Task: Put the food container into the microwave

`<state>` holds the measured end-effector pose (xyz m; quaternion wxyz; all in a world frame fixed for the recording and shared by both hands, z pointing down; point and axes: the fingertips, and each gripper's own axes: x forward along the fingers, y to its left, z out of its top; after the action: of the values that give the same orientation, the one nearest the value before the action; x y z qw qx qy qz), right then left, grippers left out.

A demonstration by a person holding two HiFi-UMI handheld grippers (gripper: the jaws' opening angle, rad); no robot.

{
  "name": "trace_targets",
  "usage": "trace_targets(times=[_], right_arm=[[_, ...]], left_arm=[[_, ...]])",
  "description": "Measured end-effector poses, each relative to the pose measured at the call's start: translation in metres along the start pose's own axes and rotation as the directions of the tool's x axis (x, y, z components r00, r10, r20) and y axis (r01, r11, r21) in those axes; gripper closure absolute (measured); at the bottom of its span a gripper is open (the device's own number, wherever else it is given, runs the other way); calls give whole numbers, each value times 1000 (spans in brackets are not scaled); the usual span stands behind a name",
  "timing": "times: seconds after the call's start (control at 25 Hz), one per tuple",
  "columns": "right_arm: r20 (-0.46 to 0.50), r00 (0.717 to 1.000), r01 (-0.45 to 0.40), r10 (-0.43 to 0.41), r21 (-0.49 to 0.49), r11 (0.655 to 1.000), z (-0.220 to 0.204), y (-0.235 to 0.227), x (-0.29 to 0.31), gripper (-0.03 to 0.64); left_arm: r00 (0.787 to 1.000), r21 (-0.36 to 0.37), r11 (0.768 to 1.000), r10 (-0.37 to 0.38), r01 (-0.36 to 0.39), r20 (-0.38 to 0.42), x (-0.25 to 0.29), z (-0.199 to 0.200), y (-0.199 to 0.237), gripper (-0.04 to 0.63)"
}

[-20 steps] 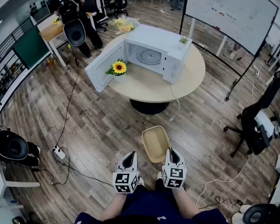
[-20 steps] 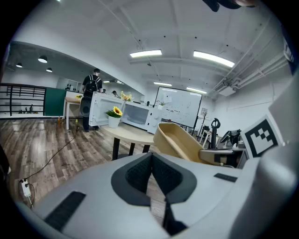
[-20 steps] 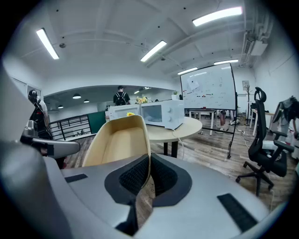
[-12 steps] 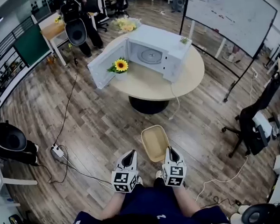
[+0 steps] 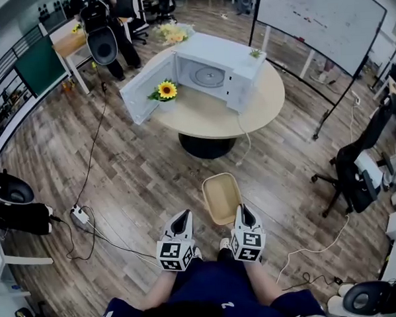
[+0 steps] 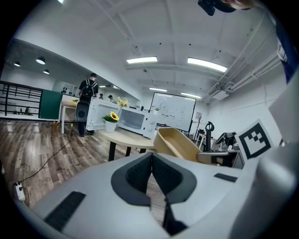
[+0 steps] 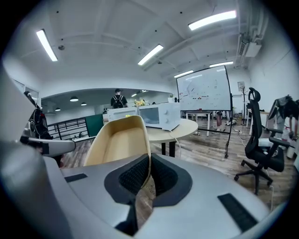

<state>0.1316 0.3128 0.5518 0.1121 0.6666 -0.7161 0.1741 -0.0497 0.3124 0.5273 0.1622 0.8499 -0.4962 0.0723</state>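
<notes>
- Well, the table (image 5: 209,117) stands well ahead, with the microwave (image 5: 215,73) toward its far edge, door open.
- Container (image 5: 222,198) hangs over the floor, short of the tabletop: the carrying step, I judge.
- Right gripper (image 5: 243,210) pinches its rim; left gripper (image 5: 182,217) is pressed together, empty.
- Next I close in and slide it inside.

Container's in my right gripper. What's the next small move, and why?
Probably step toward the round table: the right gripper is shut on the rim of the food container, and the microwave stands well ahead with its door open.
</notes>
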Motion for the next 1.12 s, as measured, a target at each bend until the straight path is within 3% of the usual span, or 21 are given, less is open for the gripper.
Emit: trace_targets(times=[0.12,0.16,0.24,0.28,0.4,0.6,0.92,1.12], right_arm=[[6,1000,19,-19,6,1000,0,0,-1,589],[6,1000,27,-27,8,1000,0,0,-2,589],[12,999,39,-39,3,999,1,2,-1,589],[16,999,45,-45,-1,999,2,3,-1,589],[24,998,62,-62,-2,998,3,7,-2,589],[27,997,71,-71,6,997,-2,20,1,588],[0,997,73,-73,-13,997,-7,23,12,588],[-28,998,55,-56,-29,998,-13,14,50,588]], left_arm=[[1000,33,999,-7,8,-17,1,-1,1,586],[999,37,999,-26,27,-19,2,-1,1,543],[997,25,997,-69,70,-30,5,-1,0,323],[996,15,996,-84,85,-38,6,-2,1,266],[991,1,993,-117,117,-57,7,-5,3,213],[983,50,986,-155,161,-102,4,-15,7,204],[989,7,994,-107,108,-106,10,-15,33,206],[989,2,994,-108,108,-105,34,-15,39,206]])
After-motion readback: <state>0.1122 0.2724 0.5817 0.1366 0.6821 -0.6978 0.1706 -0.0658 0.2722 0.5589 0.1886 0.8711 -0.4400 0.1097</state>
